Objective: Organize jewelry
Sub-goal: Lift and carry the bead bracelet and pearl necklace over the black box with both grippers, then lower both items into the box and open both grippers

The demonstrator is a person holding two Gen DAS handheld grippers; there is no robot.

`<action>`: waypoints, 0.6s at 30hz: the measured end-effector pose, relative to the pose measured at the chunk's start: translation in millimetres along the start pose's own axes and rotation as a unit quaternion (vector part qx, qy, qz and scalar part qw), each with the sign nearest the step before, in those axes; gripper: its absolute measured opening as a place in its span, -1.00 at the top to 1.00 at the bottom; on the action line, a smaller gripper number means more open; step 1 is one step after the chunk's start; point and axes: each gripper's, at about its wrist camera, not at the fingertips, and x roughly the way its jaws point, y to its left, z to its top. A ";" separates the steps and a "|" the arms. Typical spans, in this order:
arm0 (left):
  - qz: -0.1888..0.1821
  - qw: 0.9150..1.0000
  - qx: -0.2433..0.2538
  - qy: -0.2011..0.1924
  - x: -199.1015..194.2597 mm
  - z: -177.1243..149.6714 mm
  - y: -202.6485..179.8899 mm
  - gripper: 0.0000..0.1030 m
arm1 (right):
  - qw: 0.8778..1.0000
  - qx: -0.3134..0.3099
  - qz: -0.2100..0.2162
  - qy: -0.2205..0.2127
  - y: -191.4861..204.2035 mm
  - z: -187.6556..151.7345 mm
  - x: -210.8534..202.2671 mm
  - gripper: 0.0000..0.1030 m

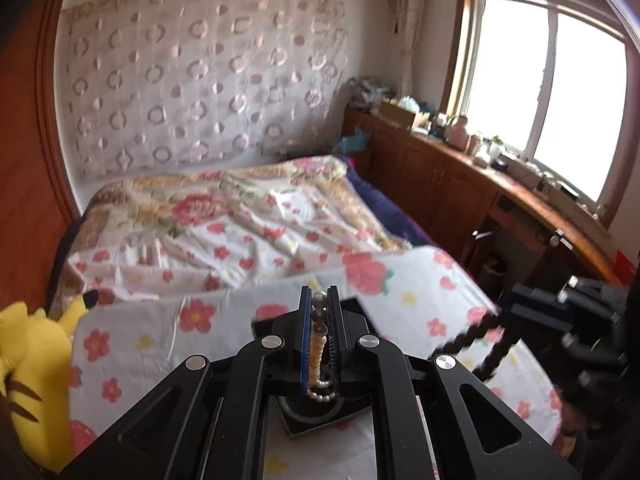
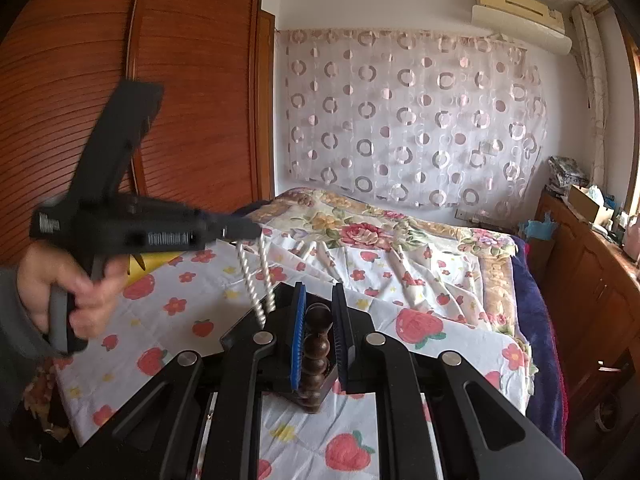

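Dark wooden beads (image 2: pixel 316 356) sit between the right gripper (image 2: pixel 320 304) jaws, gripped above a black box (image 2: pixel 240 334) on the strawberry-print sheet (image 2: pixel 168 320). The left gripper (image 1: pixel 319 300) pinches a pearl strand (image 1: pixel 319 344) over that box (image 1: pixel 320 416); its contents are hidden. Beyond lies the floral quilt (image 1: pixel 208 204).

A pearl strand (image 1: pixel 319 344) (dangling) and dark wooden beads (image 2: pixel 316 354), both lifted.

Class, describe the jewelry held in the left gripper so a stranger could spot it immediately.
Start at the strawberry-print bedsheet. Above it the left gripper clamps a pearl necklace. Unlike the dark wooden bead bracelet in the right gripper, it is pale and shiny.
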 end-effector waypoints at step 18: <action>0.016 0.999 -0.010 0.050 40.0 -56.6 25.3 0.87 | 0.998 0.015 0.011 0.063 -2.0 5.4 94.5 0.71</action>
